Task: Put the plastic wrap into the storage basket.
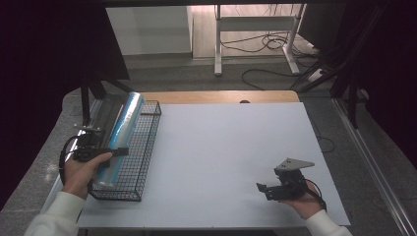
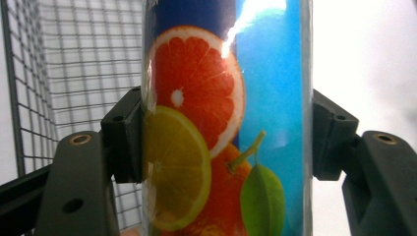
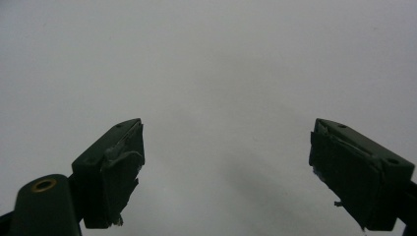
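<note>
Glossy blue citrus-printed tube between left gripper fingers

It looked like a lab or test room: a desk covered in plain white sheet, dark curtains at both sides, loose cables across the grey floor.

Tube lies in basket at table's left edge.

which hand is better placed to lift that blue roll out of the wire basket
Left. The left gripper already clamps the blue roll, its jaws pressed on both sides, over the wire basket. The right gripper sits open and empty, far across the table.
</note>
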`<state>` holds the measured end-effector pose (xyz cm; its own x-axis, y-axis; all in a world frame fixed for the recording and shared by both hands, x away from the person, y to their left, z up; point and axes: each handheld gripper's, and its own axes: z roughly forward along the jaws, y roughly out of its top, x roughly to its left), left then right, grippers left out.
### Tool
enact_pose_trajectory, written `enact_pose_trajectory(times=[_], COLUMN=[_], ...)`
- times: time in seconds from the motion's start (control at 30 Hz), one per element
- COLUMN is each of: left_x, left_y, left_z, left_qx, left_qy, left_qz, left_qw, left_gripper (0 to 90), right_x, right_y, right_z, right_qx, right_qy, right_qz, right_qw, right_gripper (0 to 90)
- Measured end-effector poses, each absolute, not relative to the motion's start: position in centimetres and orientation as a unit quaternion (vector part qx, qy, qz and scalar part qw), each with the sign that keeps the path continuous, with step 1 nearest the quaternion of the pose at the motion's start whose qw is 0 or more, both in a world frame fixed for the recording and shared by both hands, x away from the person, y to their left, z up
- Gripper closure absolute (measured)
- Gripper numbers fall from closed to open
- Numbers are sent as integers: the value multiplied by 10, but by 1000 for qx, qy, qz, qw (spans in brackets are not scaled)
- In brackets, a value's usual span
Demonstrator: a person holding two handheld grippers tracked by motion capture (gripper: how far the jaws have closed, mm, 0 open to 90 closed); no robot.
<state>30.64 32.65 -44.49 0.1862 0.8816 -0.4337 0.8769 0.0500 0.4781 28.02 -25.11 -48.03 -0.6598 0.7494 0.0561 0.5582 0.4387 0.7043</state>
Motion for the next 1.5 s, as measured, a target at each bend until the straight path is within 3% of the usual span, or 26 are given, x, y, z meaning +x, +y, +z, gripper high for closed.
enact_pose_trajectory(times=[0.67, 1.13, 1.5], left_x=[332, 348, 350], left_y=[292, 294, 290], left_z=[-467, -495, -503], left_qx=[709, 704, 719], left_qy=[664, 684, 680], left_qz=[68, 39, 49], left_qw=[227, 187, 136], left_gripper=[319, 319, 316], right_x=[280, 281, 280], right_y=[-250, -250, -251], right_z=[-480, -481, -481], right_qx=[387, 386, 387], right_qy=[839, 840, 840], right_qz=[359, 357, 356], right_qw=[134, 135, 135], right_gripper=[141, 141, 141])
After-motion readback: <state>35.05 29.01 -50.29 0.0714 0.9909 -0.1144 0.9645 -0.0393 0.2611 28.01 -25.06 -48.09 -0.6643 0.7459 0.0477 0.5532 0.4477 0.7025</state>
